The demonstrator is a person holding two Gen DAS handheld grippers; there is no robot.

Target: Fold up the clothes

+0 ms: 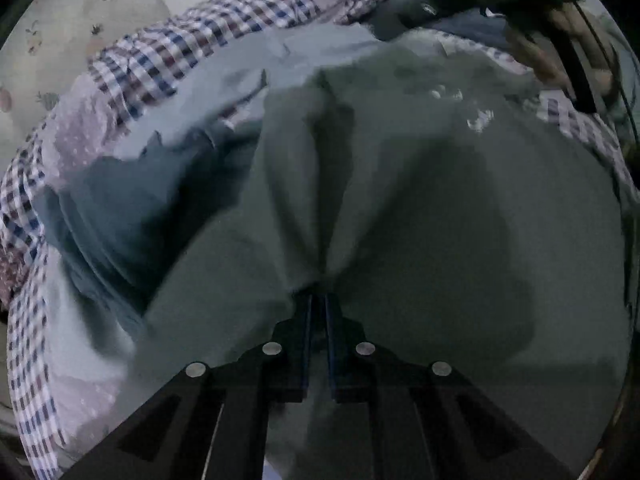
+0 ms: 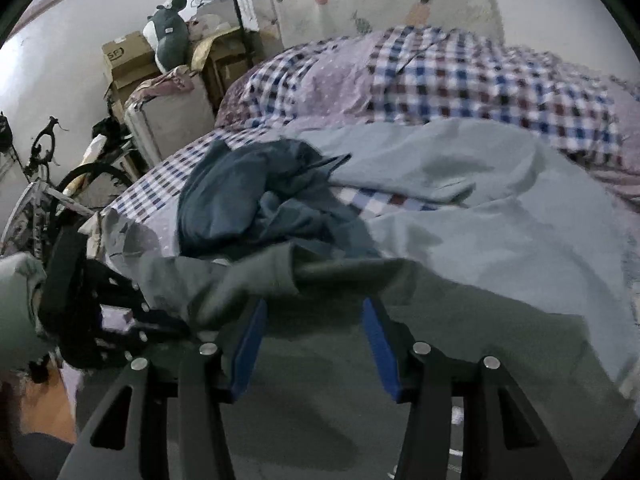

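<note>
A grey-green garment (image 1: 440, 220) lies spread on the bed and fills most of the left wrist view. My left gripper (image 1: 318, 300) is shut on a bunched fold of it, and creases run out from the pinch. In the right wrist view my right gripper (image 2: 314, 308) stands open low over the same grey-green garment (image 2: 460, 340). Its blue pads (image 2: 248, 344) are wide apart, and a folded edge of the cloth lies just past the tips. The left gripper (image 2: 120, 320) shows at the left, held by a person's pale-sleeved arm (image 2: 16, 300).
A crumpled dark blue garment (image 2: 248, 200) and a light blue garment (image 2: 500, 208) lie farther up the checked bedspread (image 2: 460, 76). Beside the bed at the left stand a bicycle (image 2: 40, 184), cardboard boxes (image 2: 128, 60) and a plush toy (image 2: 170, 28).
</note>
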